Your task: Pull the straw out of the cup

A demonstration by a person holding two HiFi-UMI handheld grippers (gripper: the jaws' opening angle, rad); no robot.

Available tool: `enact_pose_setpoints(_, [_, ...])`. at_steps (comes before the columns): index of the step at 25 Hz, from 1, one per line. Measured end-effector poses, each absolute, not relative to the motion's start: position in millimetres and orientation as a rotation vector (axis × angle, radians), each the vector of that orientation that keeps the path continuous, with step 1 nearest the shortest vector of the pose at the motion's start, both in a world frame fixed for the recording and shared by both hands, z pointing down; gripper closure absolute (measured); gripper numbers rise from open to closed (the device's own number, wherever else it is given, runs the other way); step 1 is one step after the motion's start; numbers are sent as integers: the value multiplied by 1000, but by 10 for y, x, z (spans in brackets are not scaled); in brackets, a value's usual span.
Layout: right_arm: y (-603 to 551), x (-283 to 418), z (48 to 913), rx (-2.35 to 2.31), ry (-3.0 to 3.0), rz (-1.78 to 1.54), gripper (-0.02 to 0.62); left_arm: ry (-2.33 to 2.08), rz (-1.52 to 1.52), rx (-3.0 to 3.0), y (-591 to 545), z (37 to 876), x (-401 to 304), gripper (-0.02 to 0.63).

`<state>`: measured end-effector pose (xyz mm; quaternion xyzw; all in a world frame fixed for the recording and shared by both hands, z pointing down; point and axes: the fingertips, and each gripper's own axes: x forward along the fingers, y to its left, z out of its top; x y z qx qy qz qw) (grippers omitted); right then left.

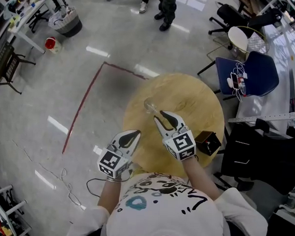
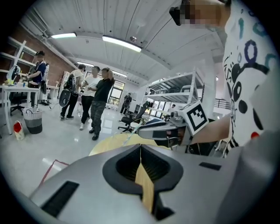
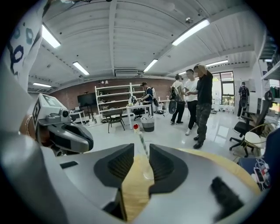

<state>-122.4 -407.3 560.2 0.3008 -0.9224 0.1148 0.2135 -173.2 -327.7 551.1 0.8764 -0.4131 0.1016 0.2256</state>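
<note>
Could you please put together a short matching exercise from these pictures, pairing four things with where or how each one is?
Things:
1. left gripper
2. right gripper
3. cup
4. black box

Places or states:
A. jaws apart
B. at the edge of the table, on the person's right
C. jaws together
D. holds the straw, just ahead of the open jaws

Pairs: 1-C, 2-A, 3-D, 4-B

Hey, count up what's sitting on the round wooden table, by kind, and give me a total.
Clear cup: 1
Straw: 1
Dark box: 1
Total: 3
</note>
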Motion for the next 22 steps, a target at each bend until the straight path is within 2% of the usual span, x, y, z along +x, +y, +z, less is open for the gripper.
enact_pose_setpoints(6, [-4199,-1363,5614,863,-2562,261,495,-1168,288,2382,-3235,5549,-1891,591])
enact_pose_setpoints(8, [-4235,-1355,5619,881,-2558,242,539,-1179,288,2368,-3222,5571,-1940,591])
enact_pose_setpoints(10, [-4254,-1357,5589,884,-2561,211,554,-1189,284,2368,-3235,5547,-1973,591])
enact_pose_setpoints(22, [-4182,-1262,5041,928,-2639,115,555,-1175,272,2419,-3229,5431,-1879,591])
